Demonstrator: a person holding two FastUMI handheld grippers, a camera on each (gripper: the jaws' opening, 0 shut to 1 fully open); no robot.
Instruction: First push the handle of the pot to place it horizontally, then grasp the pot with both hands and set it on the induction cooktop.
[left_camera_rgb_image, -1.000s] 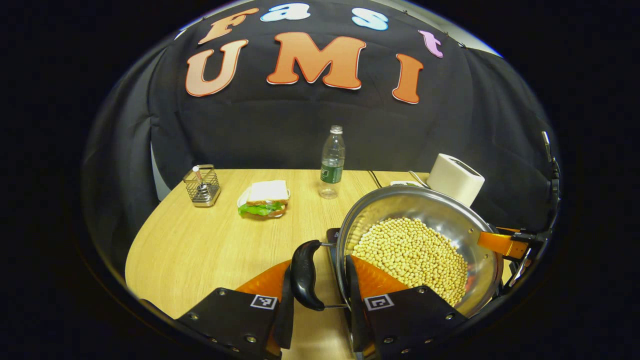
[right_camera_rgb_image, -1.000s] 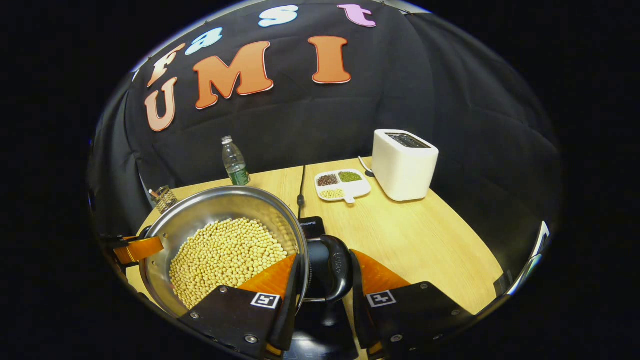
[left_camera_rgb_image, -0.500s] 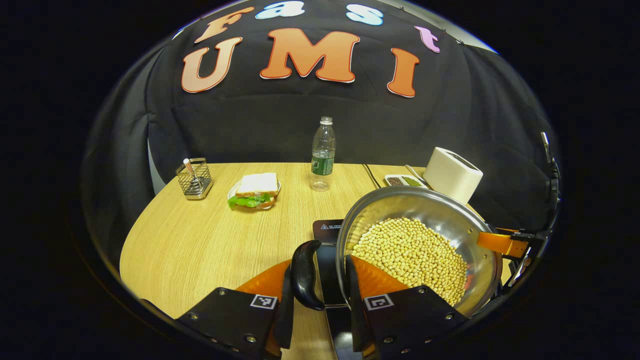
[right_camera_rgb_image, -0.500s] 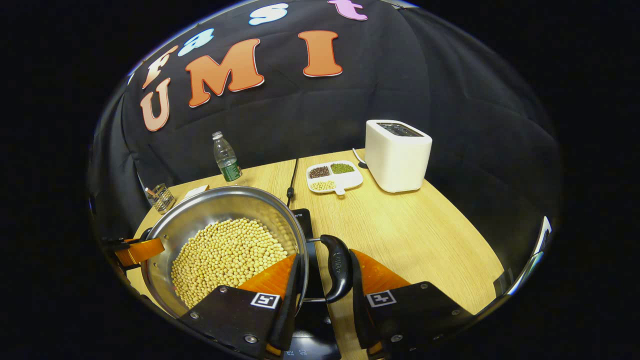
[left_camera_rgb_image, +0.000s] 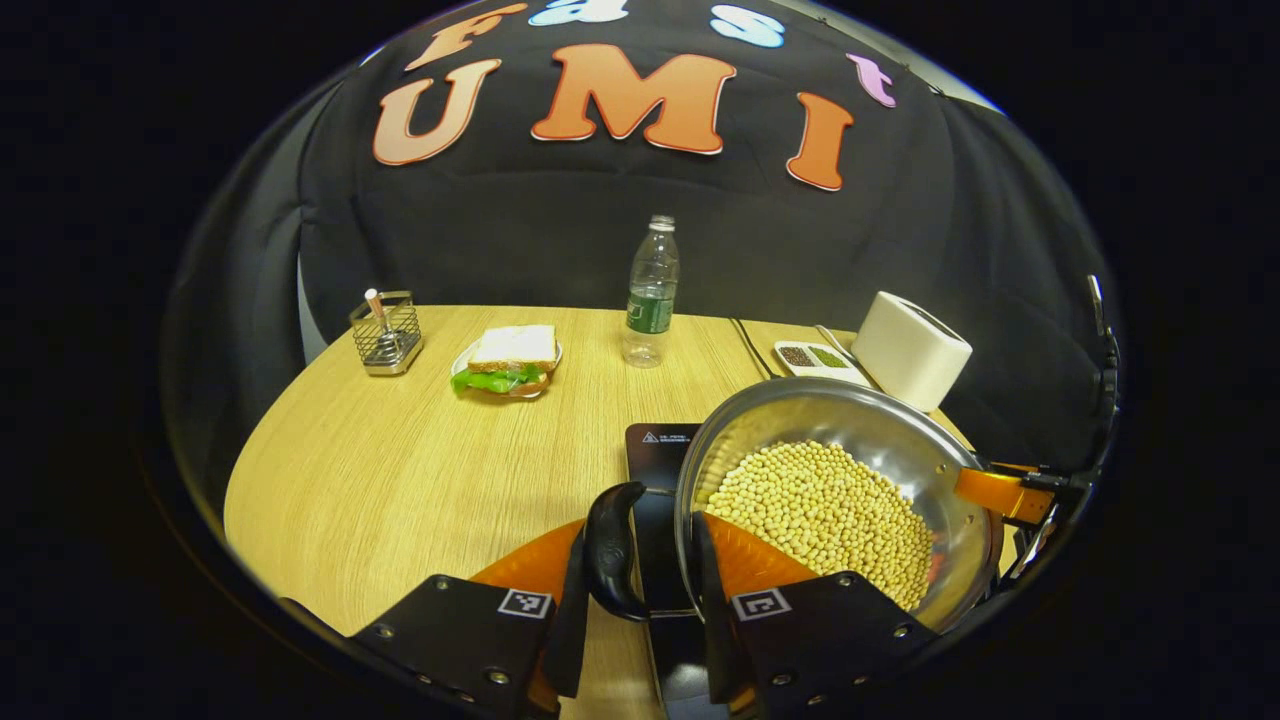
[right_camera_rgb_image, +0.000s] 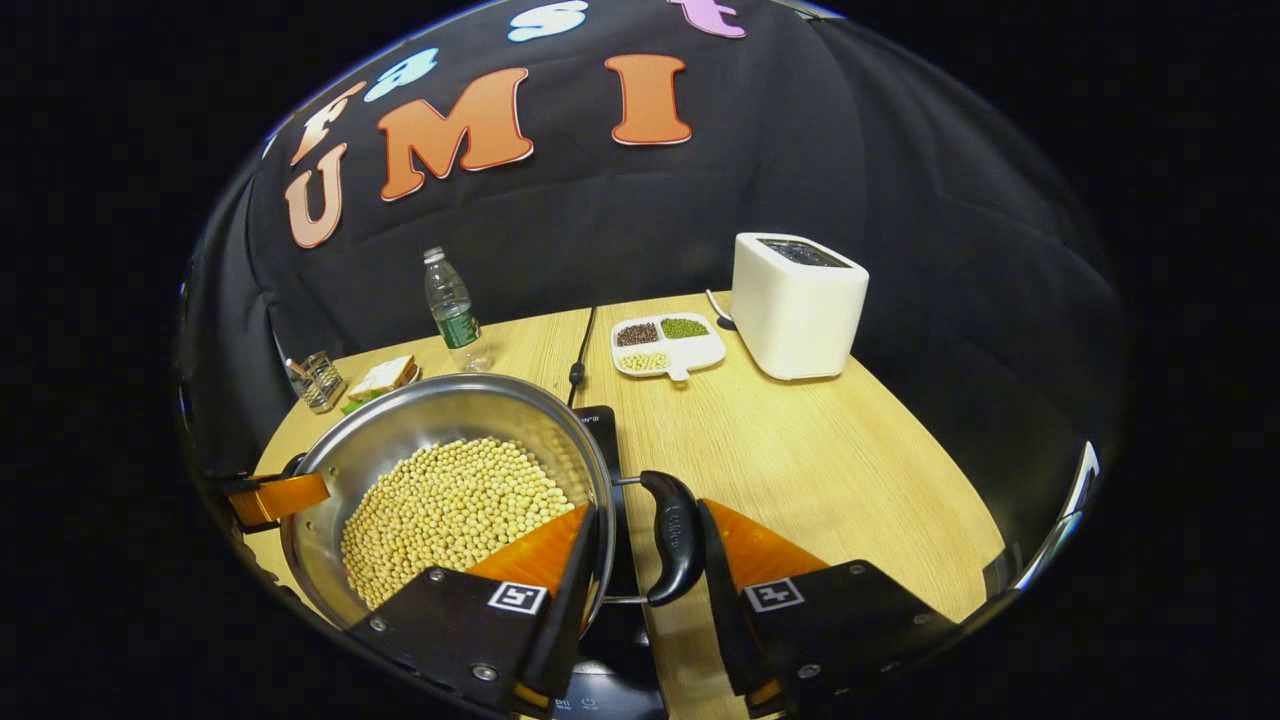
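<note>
One round steel pot (left_camera_rgb_image: 900, 450) of yellow beans sits lower right in the left gripper view, over one black induction cooktop (left_camera_rgb_image: 655, 450). Two tools: left tool (left_camera_rgb_image: 632, 590) and right tool (right_camera_rgb_image: 645, 585) each grip one black side handle (left_camera_rgb_image: 605, 550).

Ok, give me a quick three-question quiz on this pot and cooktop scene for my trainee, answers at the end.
1. True or false: the pot holds a heap of pale round beans.
2. Multiple choice: in the right gripper view, what stands nearest the white toaster? A. the water bottle B. the divided dish of grains C. the sandwich
3. Fill in: the left gripper straddles the pot's black ____, one finger outside it and one inside the rim.

Key
1. True.
2. B.
3. Handle. The right gripper straddles the opposite handle the same way, with the black induction cooktop lying beneath the pot.
</note>
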